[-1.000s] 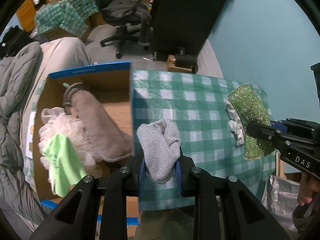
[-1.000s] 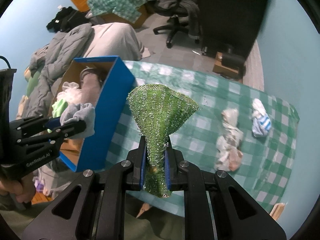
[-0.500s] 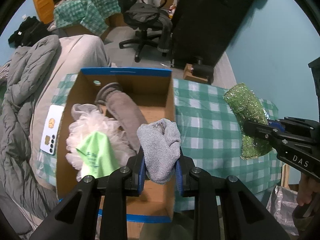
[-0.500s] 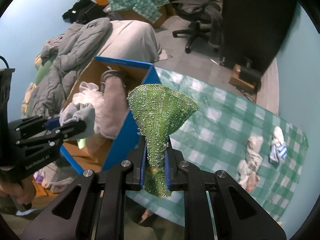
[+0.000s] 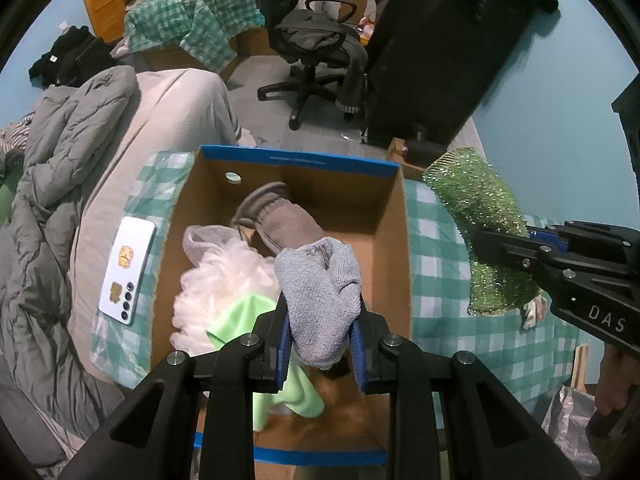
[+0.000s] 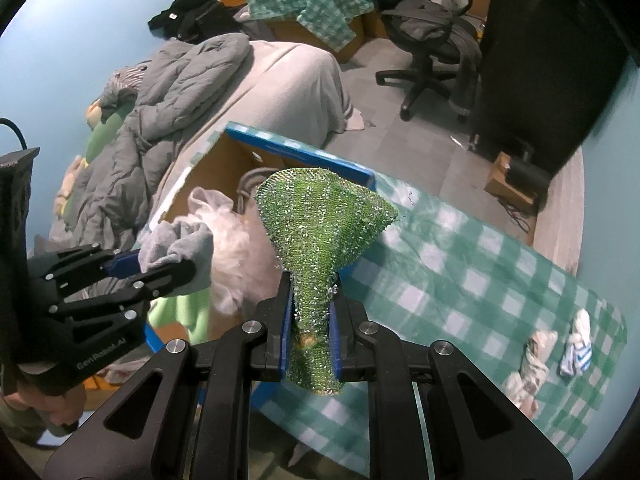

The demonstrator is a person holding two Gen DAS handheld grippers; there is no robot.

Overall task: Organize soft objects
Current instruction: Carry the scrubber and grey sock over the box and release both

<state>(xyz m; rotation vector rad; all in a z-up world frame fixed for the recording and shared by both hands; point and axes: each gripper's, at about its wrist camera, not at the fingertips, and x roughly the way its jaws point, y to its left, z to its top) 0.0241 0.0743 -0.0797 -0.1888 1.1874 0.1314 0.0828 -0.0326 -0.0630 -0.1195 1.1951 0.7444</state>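
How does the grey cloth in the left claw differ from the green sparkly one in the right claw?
The grey cloth is dull knit; the green cloth glitters. The grey one hangs over the cardboard box; the green one hangs beside it, over the checked tablecloth. Both are pinched in shut claws.

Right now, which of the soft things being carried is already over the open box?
The grey knit cloth in the left tongs hangs above the cardboard box. The sparkly green cloth in the right tongs is beside it.
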